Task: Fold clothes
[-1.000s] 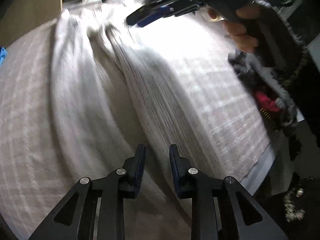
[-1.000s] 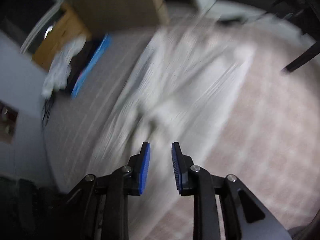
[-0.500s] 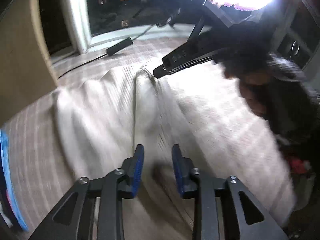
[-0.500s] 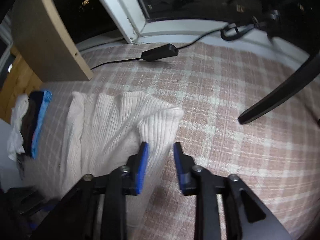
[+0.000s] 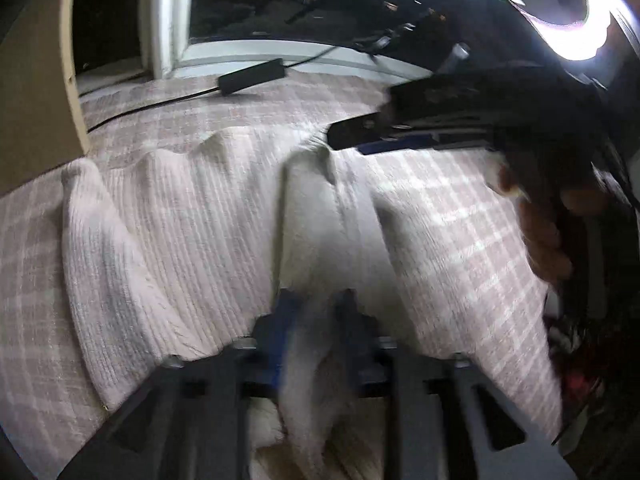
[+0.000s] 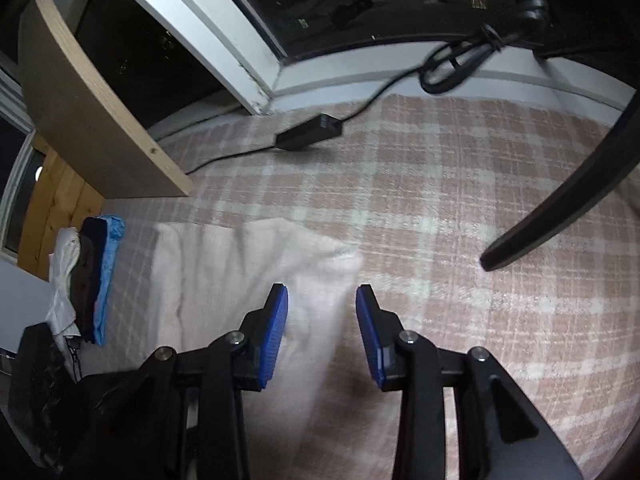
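The left gripper (image 5: 316, 320) has its jaws partly apart, with a blurred fold of the white ribbed sweater (image 5: 192, 240) running up between them; whether the pads press on the cloth cannot be told through the blur. The right gripper (image 6: 322, 320) has its jaws opening, the blue pads clearly parted, and a corner of the sweater (image 6: 248, 272) lies between and below them, not visibly pinched.

The sweater spreads across the pink plaid bedspread (image 5: 460, 216), filling the centre and left of the left wrist view, bunched in ridges. In that view the right gripper (image 5: 360, 136) reaches in from the upper right, its tips at the sweater's far edge, with the person's hand (image 5: 540, 224) behind it.

A black power adapter (image 6: 310, 132) and its cable lie on the bedspread near the window frame (image 6: 224, 40) at the top. Folded clothes (image 6: 96, 276) sit stacked at the left edge.
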